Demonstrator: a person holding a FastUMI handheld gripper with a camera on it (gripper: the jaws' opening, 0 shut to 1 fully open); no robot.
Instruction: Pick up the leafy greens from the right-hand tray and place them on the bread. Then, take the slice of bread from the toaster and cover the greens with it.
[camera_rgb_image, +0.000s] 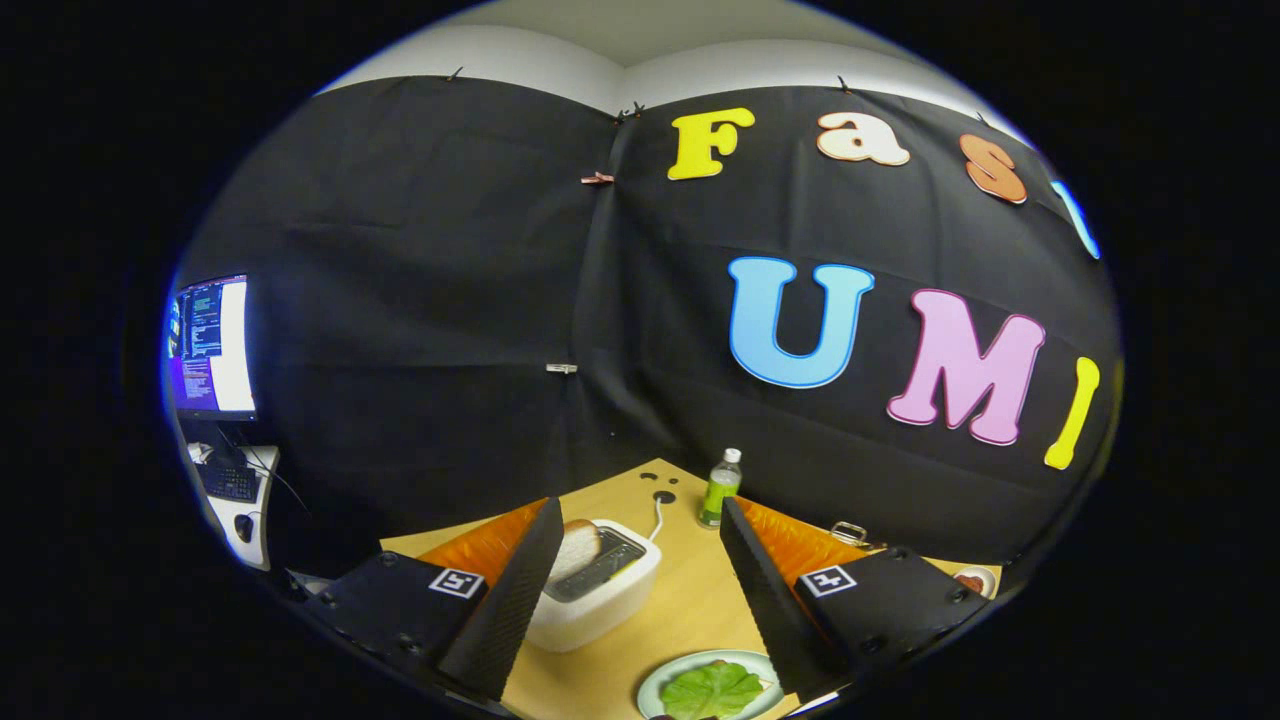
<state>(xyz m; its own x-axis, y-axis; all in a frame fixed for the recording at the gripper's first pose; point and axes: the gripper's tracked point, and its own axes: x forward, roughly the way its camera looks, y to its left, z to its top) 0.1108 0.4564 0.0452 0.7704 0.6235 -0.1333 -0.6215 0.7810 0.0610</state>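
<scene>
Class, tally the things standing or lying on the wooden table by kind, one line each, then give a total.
White toaster: 1
Bread slice in the toaster: 1
Pale green plate: 1
Leafy green on the plate: 1
Green drink bottle with white cap: 1
Total: 5
The open gripper hovers above them, holding nothing.

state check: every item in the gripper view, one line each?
gripper: open, fingers wide apart, holding nothing
toaster: upright on the table, between the fingers
bread slice: standing in the toaster slot
leafy greens: lying flat on the plate
plate: on the table, holds the greens
bottle: upright, capped
</scene>
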